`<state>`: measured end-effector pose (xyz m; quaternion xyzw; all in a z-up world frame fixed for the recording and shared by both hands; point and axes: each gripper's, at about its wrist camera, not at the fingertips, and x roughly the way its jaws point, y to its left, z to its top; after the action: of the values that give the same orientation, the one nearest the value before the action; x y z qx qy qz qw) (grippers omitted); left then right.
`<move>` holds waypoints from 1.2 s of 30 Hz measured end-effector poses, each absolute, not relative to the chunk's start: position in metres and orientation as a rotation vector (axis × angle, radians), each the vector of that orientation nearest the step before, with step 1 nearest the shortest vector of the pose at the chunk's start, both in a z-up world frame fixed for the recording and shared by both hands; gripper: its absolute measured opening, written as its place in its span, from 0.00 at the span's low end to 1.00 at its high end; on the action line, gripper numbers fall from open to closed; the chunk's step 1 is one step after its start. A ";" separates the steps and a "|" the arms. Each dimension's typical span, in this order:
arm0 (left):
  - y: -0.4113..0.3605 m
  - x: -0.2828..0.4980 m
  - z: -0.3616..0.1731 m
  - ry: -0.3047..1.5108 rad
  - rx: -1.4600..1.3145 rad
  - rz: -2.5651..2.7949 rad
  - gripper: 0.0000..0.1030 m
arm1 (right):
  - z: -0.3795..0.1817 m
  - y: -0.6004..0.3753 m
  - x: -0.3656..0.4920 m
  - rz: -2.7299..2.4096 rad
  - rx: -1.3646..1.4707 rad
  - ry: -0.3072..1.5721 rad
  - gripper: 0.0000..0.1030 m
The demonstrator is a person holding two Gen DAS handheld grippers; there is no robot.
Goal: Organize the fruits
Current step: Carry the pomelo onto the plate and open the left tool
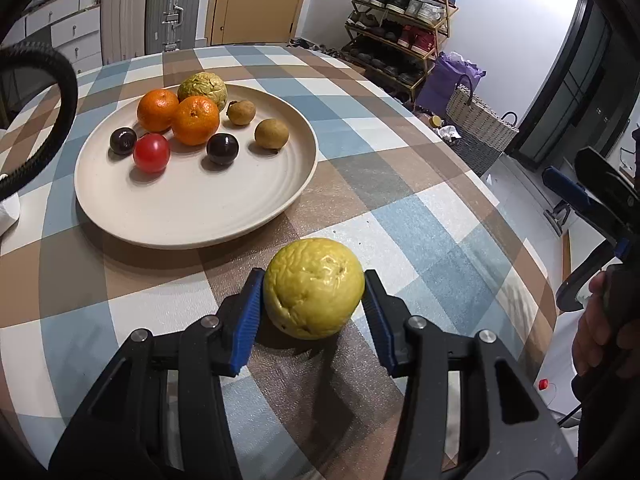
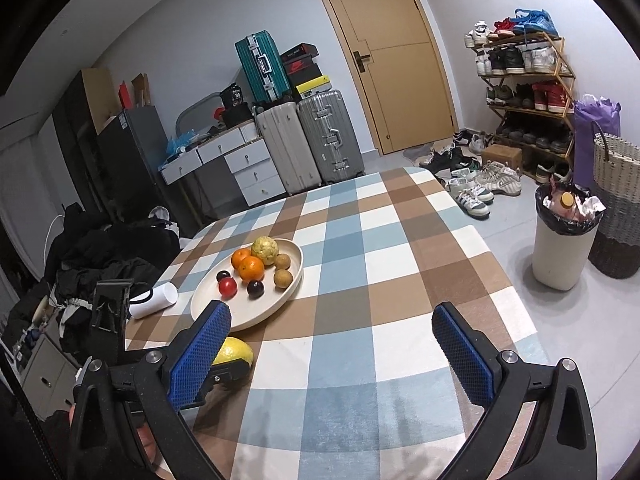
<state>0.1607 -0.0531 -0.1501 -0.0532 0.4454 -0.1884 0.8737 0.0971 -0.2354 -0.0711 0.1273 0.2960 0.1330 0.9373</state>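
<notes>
We have the left hand-held gripper (image 1: 314, 292) pinching the yellow fruit (image 1: 314, 288) on the desk (image 1: 400, 184), right hand-held gripper (image 2: 332, 344) spread and empty; next, we judge, lift it onto the plate (image 1: 192, 216).

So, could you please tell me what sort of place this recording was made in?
Probably a lived-in home, perhaps an entry room: a shoe rack, suitcases by a door, and a checked-cloth table.

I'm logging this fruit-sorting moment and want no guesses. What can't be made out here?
- Wrinkled yellow round fruit: in the right wrist view, the right gripper finger hides most of it.
- Left gripper: whether its jaws press on the fruit; the contact is not clear.
- Beige round plate: near rim covered in the right wrist view.
- Fruit undersides: hidden throughout.
</notes>
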 end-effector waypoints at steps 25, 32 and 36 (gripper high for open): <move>-0.025 0.165 -0.118 0.854 -0.164 -0.344 0.44 | -0.091 -0.215 0.118 0.357 0.280 0.698 1.00; -0.011 0.188 -0.116 0.856 -0.192 -0.291 0.44 | -0.092 -0.193 0.141 0.415 0.262 0.707 1.00; -0.006 0.205 -0.118 0.863 -0.202 -0.280 0.44 | -0.093 -0.177 0.163 0.453 0.251 0.714 1.00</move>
<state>0.2050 -0.0058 -0.1176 -0.0974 0.4160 -0.1350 0.8940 0.1629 -0.1772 -0.0934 0.1214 0.3457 0.2193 0.9043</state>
